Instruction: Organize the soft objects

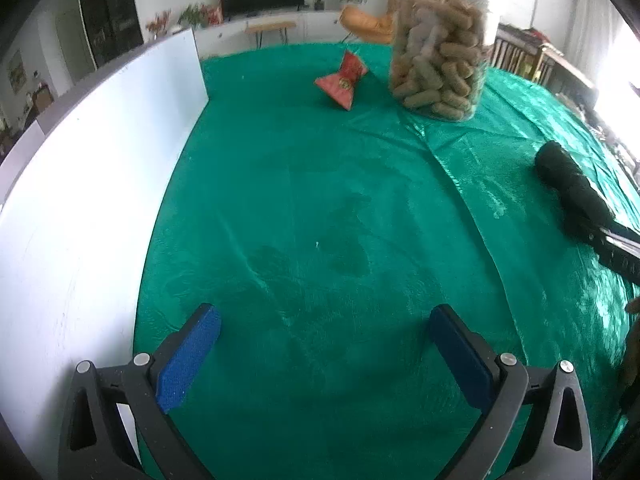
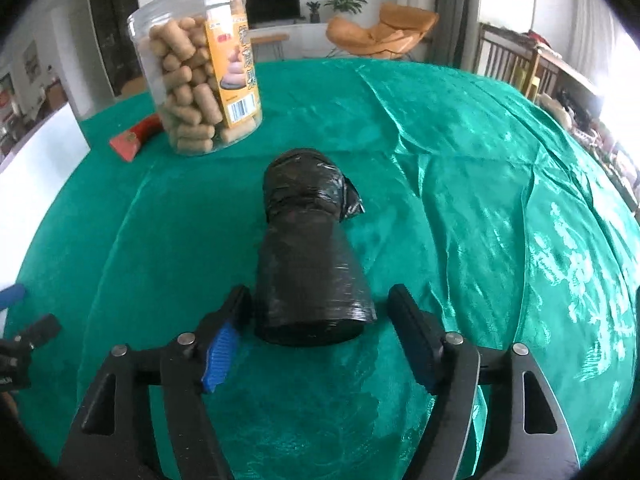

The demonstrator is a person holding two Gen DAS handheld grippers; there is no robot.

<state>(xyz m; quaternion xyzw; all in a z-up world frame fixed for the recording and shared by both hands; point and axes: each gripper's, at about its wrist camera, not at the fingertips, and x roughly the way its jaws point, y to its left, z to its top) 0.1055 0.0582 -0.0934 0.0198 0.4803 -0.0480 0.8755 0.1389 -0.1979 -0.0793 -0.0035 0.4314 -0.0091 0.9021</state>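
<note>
black bag roll [image 2: 308, 256] lies on green cloth [image 2: 460, 200], near end between our right gripper [image 2: 320, 312] fingers, jaws apart, pads not pressing, left pad maybe touching – can't tell | far end crumpled, loose flap | left gripper [image 1: 320, 328] wide apart over bare cloth, nothing between | snack jar [image 1: 438, 52] top cut off | red packet [image 1: 342, 78] beside it

The clear jar [image 1: 440, 40] loses its top to the left wrist view's upper edge, and it hides part of the red packet [image 2: 134, 138] in the right wrist view.
</note>
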